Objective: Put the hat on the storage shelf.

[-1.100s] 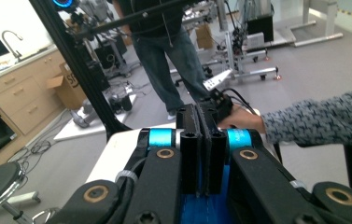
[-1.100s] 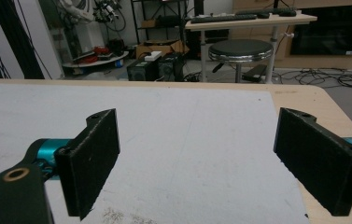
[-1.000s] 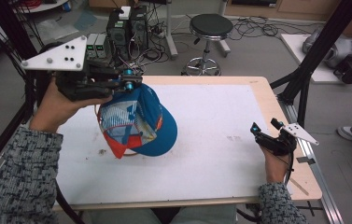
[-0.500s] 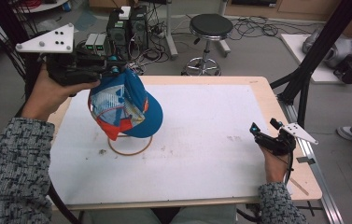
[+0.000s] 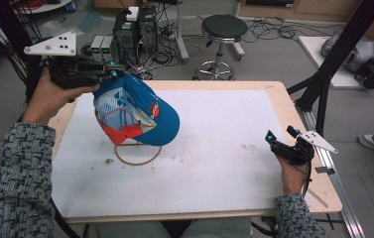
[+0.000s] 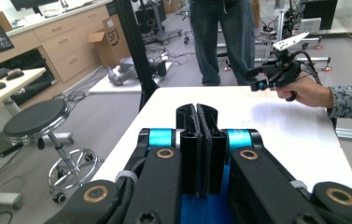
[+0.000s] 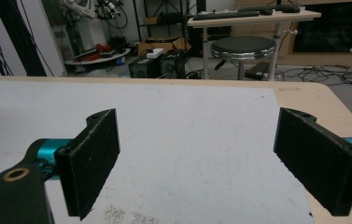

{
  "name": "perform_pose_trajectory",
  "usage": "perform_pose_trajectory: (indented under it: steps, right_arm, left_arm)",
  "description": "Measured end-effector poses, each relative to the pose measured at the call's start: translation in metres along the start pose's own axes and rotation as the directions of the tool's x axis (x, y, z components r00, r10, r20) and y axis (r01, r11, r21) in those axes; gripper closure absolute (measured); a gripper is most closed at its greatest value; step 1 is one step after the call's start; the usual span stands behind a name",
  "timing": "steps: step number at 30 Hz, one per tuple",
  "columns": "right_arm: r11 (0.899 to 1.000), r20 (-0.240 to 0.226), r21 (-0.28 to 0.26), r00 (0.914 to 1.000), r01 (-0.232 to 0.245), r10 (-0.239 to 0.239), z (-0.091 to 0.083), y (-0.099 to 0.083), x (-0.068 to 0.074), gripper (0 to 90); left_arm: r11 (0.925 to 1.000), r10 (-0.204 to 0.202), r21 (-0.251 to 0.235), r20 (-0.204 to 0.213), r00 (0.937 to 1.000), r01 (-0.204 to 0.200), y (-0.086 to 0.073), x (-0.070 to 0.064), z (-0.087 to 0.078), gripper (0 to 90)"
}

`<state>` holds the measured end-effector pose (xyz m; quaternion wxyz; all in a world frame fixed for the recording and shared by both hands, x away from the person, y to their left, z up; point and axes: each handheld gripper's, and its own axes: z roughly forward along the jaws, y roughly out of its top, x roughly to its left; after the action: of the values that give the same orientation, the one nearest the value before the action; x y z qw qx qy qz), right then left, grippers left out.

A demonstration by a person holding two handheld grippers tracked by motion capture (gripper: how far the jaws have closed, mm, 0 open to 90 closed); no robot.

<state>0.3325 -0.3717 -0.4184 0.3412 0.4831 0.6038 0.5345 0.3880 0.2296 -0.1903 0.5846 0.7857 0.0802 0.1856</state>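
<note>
One blue cap (image 5: pixel 137 111) hangs from the left gripper (image 5: pixel 106 75) in the high view, lifted clear of the white table (image 5: pixel 224 129) toward its 10 o'clock corner, with a thin wooden ring (image 5: pixel 138 152) lying flat on the table just under it. The cap looks light and soft: its crown sags and would fold under a pinch, while the bill is probably the stiffer part, so the edge now held seems a fair grip. Its hollow faces down and away, so I cannot tell whether anything is inside. The right gripper (image 5: pixel 280 144) rests low at the table's 4 o'clock edge, well apart from the cap.

From the left gripper view, the left gripper's (image 6: pixel 197 122) jaws stand pressed together on blue fabric (image 6: pixel 204 210) at 6 o'clock.

From the right gripper view, the right gripper's (image 7: pixel 197 140) jaws stand wide apart over bare table (image 7: pixel 187 130), holding nothing.
</note>
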Motion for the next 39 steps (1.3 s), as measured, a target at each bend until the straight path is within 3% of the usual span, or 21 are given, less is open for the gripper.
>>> perform_pose_trajectory:
  steps: [16, 27, 39]
  right_arm:
    - [1.0, -0.004, 0.001, 1.0, -0.001, 0.001, 0.001, 0.0, -0.001, 13.5]
    - [1.0, -0.002, 0.003, 1.0, -0.007, 0.007, 0.0, 0.0, -0.001, 13.5]
    - [1.0, 0.002, 0.007, 1.0, -0.004, 0.004, -0.001, -0.001, -0.001, 13.5]
  left_arm:
    - [0.9993, -0.037, 0.006, -0.028, 0.9989, 0.037, -0.034, 0.011, -0.016, 87.7]
    - [0.9982, -0.059, -0.002, -0.051, 0.9969, 0.059, -0.049, 0.023, -0.023, 87.7]
    - [0.9957, -0.083, -0.049, -0.08, 0.9934, 0.079, -0.07, 0.025, -0.029, 87.8]
